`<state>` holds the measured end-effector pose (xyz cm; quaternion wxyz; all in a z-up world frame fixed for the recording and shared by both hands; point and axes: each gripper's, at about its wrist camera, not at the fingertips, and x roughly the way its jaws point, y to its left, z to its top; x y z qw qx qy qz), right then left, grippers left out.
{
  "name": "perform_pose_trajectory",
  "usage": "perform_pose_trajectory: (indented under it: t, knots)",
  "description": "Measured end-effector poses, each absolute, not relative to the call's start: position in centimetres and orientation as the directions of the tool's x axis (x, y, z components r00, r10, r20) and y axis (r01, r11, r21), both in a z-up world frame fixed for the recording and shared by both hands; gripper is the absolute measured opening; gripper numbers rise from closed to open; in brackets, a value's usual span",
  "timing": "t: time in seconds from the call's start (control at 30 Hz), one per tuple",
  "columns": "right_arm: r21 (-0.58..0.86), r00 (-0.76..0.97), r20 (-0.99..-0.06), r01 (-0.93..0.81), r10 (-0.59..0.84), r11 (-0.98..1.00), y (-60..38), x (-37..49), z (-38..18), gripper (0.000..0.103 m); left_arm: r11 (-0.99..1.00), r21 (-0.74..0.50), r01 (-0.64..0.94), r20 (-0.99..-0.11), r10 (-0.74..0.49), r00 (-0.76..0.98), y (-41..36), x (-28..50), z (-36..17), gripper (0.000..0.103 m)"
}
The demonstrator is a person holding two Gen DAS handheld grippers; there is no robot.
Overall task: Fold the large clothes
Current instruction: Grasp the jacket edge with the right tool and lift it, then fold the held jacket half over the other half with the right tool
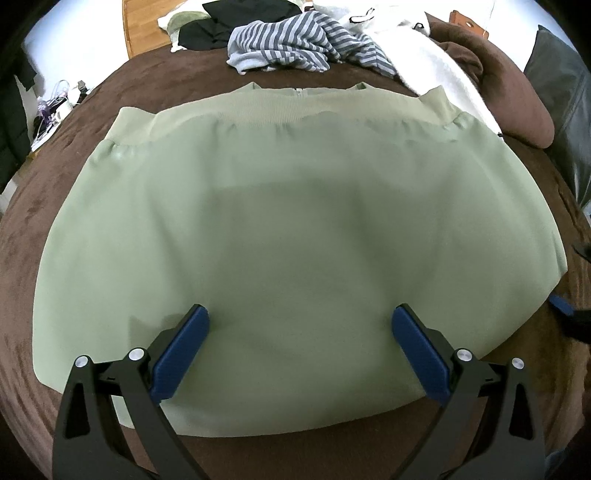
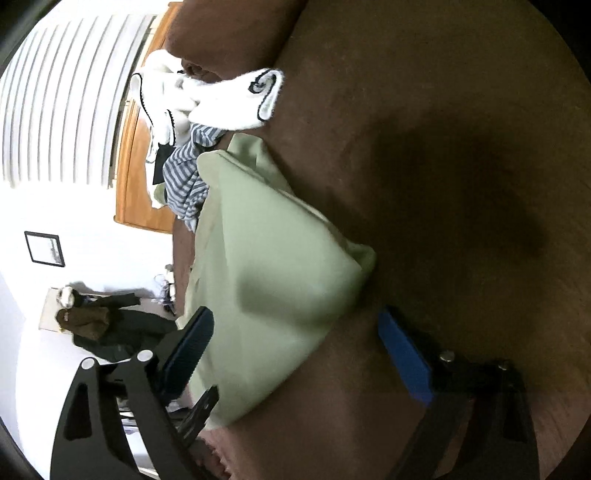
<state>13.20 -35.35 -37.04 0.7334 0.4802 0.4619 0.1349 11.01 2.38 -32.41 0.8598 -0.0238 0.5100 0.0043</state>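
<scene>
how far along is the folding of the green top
Done: the green garment lies spread flat on the brown bedspread. In hand: nothing; left gripper hovers open, right gripper open at its corner. Left: every fold.

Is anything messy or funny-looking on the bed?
Yes. The green garment lies spread flat on the brown bedspread, but behind it a striped garment sits crumpled in a heap with white and black clothes. Both claws, left and right, are open, holding nothing.

One green garment point(image 1: 258, 221), one striped garment point(image 1: 295, 40), two grippers, one framed picture point(image 2: 45, 248)
</scene>
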Motion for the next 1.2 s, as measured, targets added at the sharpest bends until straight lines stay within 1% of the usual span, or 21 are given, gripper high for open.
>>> perform_pose_trajectory:
  t: [0.07,0.17,0.23,0.27,0.3,0.37,0.43,0.5,0.53,0.7,0.9,1.2]
  knots:
    - [0.837,0.546,-0.533,0.223,0.647,0.5,-34.5,14.5,-36.9,0.089,0.999,-0.034,-0.026,-0.876,-0.017,0.482,2.4,11.0,-32.5,0.097]
    - [0.831,0.552,-0.539,0.226,0.636,0.508,-34.4,15.4,-37.1,0.089,0.999,-0.031,-0.022,-0.875,-0.016,0.483,2.3,11.0,-32.7,0.097]
    - [0.827,0.558,-0.539,0.209,0.631,0.522,-34.2,15.8,-37.1,0.073,0.999,-0.027,-0.02,-0.874,-0.014,0.485,2.2,11.0,-32.8,0.097]
    - [0.805,0.549,-0.572,0.231,0.609,0.547,-34.3,16.0,-37.3,0.054,1.0,-0.023,-0.019,-0.874,-0.011,0.485,2.2,11.0,-32.8,0.097]
    - [0.802,0.548,-0.577,0.241,0.606,0.546,-34.4,15.9,-37.7,0.05,1.0,-0.021,-0.019,-0.875,-0.01,0.484,2.1,11.1,-32.9,0.097]
    - [0.814,0.56,-0.559,0.231,0.612,0.533,-34.6,15.6,-37.9,0.042,1.0,-0.013,-0.016,-0.876,-0.003,0.482,2.0,11.2,-33.0,0.097]
    - [0.827,0.571,-0.535,0.205,0.622,0.523,-34.5,15.2,-37.8,0.027,1.0,-0.009,-0.014,-0.876,-0.001,0.483,2.0,11.3,-33.1,0.098]
    - [0.834,0.584,-0.518,0.183,0.625,0.52,-34.3,14.9,-37.2,0.021,1.0,-0.005,-0.012,-0.874,0.001,0.486,1.9,11.2,-33.2,0.098]
    - [0.831,0.59,-0.519,0.176,0.619,0.528,-34.1,14.9,-36.7,0.019,1.0,-0.004,-0.012,-0.873,0.003,0.488,2.0,11.2,-33.2,0.098]
    - [0.807,0.596,-0.53,0.136,0.603,0.574,-33.0,14.9,-34.2,0.017,1.0,0.002,-0.017,-0.875,0.01,0.484,1.9,11.5,-33.4,0.097]
    - [0.759,0.597,-0.549,0.064,0.584,0.649,-30.4,15.0,-29.0,0.017,1.0,0.006,-0.015,-0.883,0.013,0.469,2.0,11.7,-33.4,0.097]
    - [0.688,0.592,-0.522,-0.134,0.614,0.714,-21.7,14.9,-20.4,0.016,1.0,-0.01,-0.007,-0.888,-0.006,0.459,2.2,11.7,-33.3,0.097]
